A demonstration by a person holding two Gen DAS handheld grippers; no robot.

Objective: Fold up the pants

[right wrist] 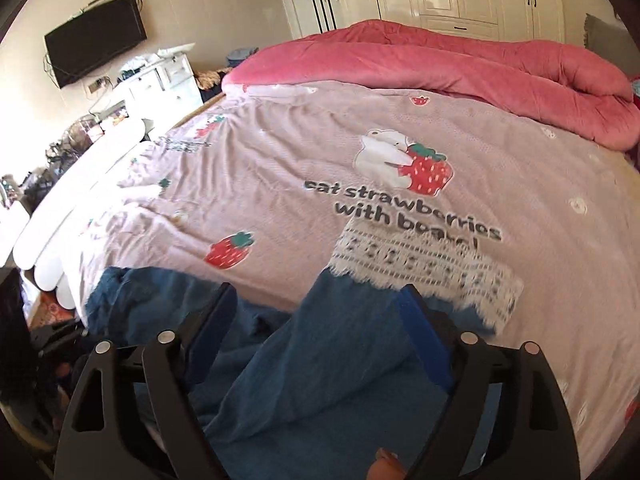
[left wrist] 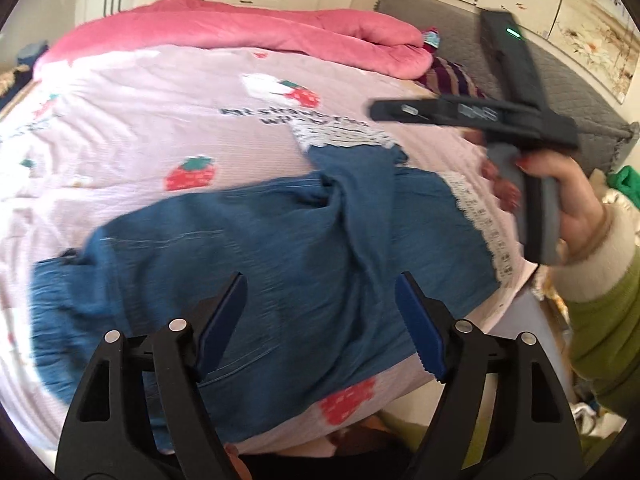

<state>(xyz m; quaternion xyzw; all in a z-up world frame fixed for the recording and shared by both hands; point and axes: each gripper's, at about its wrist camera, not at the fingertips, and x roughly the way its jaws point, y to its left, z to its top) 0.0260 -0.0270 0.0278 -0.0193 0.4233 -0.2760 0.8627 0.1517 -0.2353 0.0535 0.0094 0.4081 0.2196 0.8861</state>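
On the bedspread (right wrist: 280, 168) lie blue pants (left wrist: 260, 248) — both claws agape.

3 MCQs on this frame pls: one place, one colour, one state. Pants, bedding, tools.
1. Where do the pants lie?
A. on the floor
B. on the near part of the bed cover
C. on the pink duvet

2. The trim at the pants' hem is:
A. white lace
B. red
C. black

3. The left tool is:
A. shut on the pants
B. open above the pants
C. out of view

Answers: 1 B, denim spreads over the strawberry print; 2 A, pale openwork edge; 3 B, blue pads stand apart with cloth visible between.
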